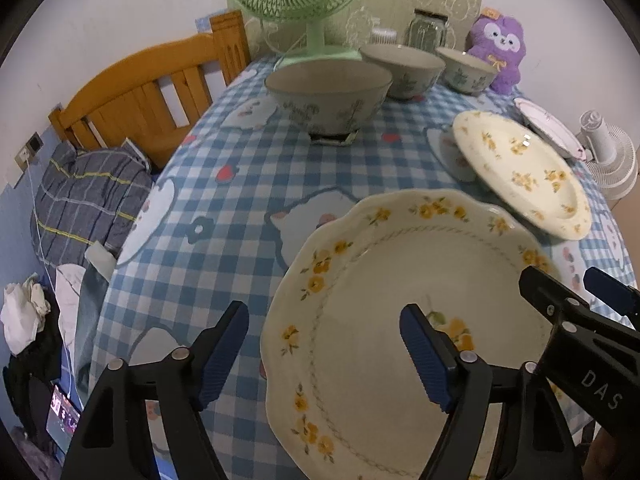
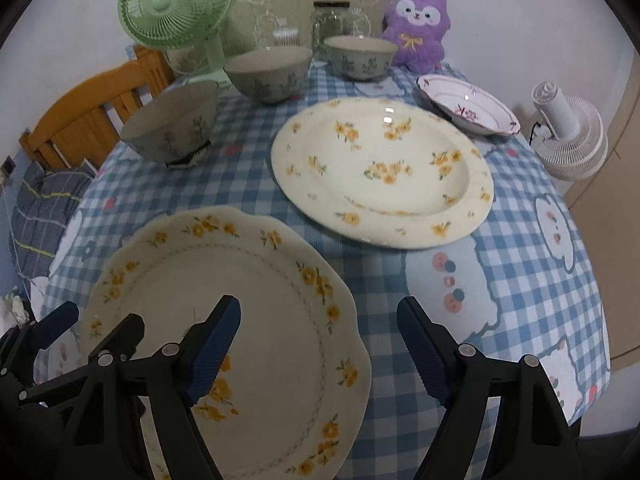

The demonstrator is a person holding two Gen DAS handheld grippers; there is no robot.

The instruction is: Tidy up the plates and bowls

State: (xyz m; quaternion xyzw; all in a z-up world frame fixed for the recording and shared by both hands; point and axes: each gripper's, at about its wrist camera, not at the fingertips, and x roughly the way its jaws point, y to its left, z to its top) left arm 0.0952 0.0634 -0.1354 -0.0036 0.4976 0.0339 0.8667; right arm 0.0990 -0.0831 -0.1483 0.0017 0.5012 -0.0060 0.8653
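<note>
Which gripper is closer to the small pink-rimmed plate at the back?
Right. The right gripper sits over the scalloped plate's right edge, toward the pink-rimmed plate; the left gripper straddles its left edge, farther away.

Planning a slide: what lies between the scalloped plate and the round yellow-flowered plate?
Only bare checkered tablecloth separates scalloped plate and round plate, seen in the right wrist view.

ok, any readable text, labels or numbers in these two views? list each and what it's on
"DAS": white letters on the black arm of the right claw, seen in the left wrist view.
Phone screen on the floor: lit, content too small to read.
Plates, bowls, jar: no text visible.
</note>
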